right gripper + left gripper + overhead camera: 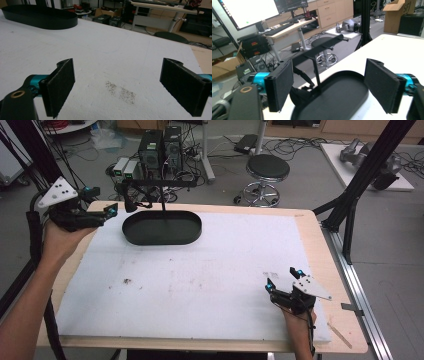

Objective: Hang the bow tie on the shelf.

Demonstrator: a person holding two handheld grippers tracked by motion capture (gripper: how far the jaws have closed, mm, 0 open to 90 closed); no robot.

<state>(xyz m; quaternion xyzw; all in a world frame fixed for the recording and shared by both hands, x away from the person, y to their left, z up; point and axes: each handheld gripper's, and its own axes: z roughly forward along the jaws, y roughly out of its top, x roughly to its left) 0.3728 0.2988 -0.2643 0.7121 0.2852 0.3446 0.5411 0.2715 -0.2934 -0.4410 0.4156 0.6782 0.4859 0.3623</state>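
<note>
A black oval tray [162, 228] with a low upright rim sits on the white foam sheet [200, 280], just ahead of the left gripper [102, 212]. A thin black post [164, 205] rises from inside the tray to a flat crossbar [160, 183] above it. In the left gripper view the tray [337, 100] lies between and just beyond the two pads, its near rim low in the gap, with the post [316, 75] standing slightly left of centre. A dark rounded lump [299, 96] hangs at the tray's near left edge; what it is cannot be told.

The only writing is on a cardboard box [395, 15] far ahead and to the right of the left gripper, and it is too blurred to read.

The left gripper's jaws are spread wide, and it holds and touches nothing; its pads [282, 85] are rough black foam. The left hand [60, 242] holds it raised at the table's far left corner.

The right gripper [280, 285] is also wide open and empty, held low over the foam by the right hand [297, 317]. From it the tray [40, 16] lies well away, ahead and to the left. Just ahead, between its pads [61, 83], is a patch of dark specks [121, 92] on the foam
</note>
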